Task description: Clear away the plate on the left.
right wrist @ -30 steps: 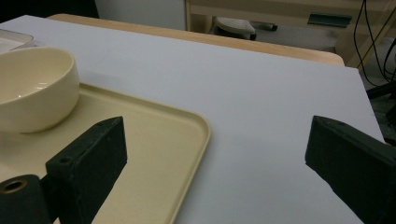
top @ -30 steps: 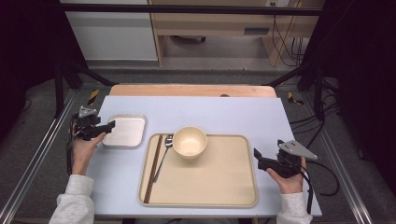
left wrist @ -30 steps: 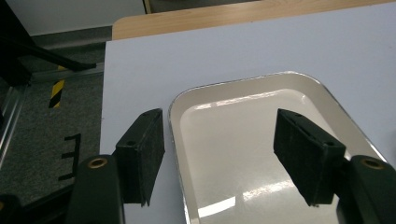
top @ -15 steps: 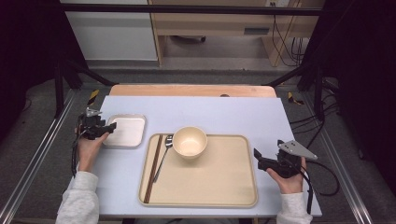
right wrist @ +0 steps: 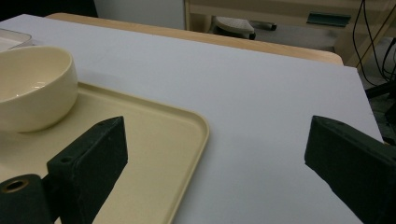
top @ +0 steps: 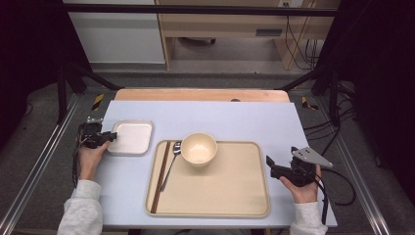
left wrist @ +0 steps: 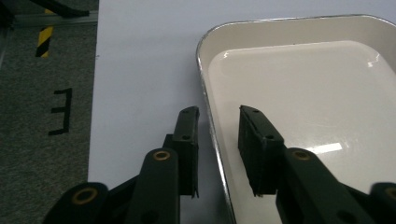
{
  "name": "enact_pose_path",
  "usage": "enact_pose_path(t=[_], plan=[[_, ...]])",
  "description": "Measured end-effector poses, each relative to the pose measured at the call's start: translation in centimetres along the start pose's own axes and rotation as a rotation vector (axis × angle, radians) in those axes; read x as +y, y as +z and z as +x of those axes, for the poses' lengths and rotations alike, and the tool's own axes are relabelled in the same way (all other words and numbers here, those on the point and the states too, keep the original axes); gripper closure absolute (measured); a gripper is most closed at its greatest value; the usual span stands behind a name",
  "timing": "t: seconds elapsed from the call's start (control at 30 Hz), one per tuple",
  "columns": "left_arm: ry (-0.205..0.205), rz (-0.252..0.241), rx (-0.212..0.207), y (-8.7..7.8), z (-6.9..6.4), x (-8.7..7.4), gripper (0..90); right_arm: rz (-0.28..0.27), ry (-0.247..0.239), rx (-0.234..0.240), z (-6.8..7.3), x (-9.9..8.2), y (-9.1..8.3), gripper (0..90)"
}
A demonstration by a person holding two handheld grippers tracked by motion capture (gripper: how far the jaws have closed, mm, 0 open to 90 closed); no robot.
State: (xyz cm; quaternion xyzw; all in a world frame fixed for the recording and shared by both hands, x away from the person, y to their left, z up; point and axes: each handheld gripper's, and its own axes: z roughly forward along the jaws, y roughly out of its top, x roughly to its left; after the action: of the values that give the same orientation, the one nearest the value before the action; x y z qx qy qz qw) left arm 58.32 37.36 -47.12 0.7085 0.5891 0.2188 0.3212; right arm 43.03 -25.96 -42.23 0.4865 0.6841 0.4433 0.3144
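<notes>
- The left gripper (top: 111, 138) sits at the left edge of the pale blue table top (top: 254, 120), its black jaws straddling the near-left rim of the shallow white rectangular metal dish (top: 131, 137).
- From the left gripper view, one jaw stands outside the rim on the table and the other inside the white dish (left wrist: 299, 88); the jaws have just been closing, with the rim between them, yet a small gap shows on each side, so the pads do not press on it.
- That dish lies flat on the table, just beside the upper left corner of the beige plastic serving tray (top: 230, 196) and apart from it.
- On the tray stands a cream round bowl (top: 198, 148) near its far edge, with a metal spoon (top: 171, 164) and a pair of dark brown chopsticks (top: 160, 176) lying lengthwise to the bowl's left.
- The right gripper (top: 270, 164) hovers at the tray's right edge, held in the person's right hand (top: 302, 188).
- In the right gripper view its jaws gape wide with nothing between them; the tray's corner (right wrist: 187, 128) and the bowl (right wrist: 32, 88) lie ahead.
</notes>
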Motion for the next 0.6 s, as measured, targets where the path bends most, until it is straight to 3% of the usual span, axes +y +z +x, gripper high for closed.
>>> enact_pose_path(t=[0.13,0.43,0.6], plan=[[-0.001,0.021,0.007,-0.07,-0.2,0.17,73.1,0.002,0.0,0.004,0.1,-0.01,0.06,6.4],[-0.089,0.045,-0.01,-0.23,0.3,0.32,83.0,0.007,0.004,0.007,0.12,0.01,0.04,6.4],[-0.108,0.048,-0.008,-0.28,0.25,0.45,84.4,0.006,-0.002,0.001,0.05,-0.02,0.12,6.4]])
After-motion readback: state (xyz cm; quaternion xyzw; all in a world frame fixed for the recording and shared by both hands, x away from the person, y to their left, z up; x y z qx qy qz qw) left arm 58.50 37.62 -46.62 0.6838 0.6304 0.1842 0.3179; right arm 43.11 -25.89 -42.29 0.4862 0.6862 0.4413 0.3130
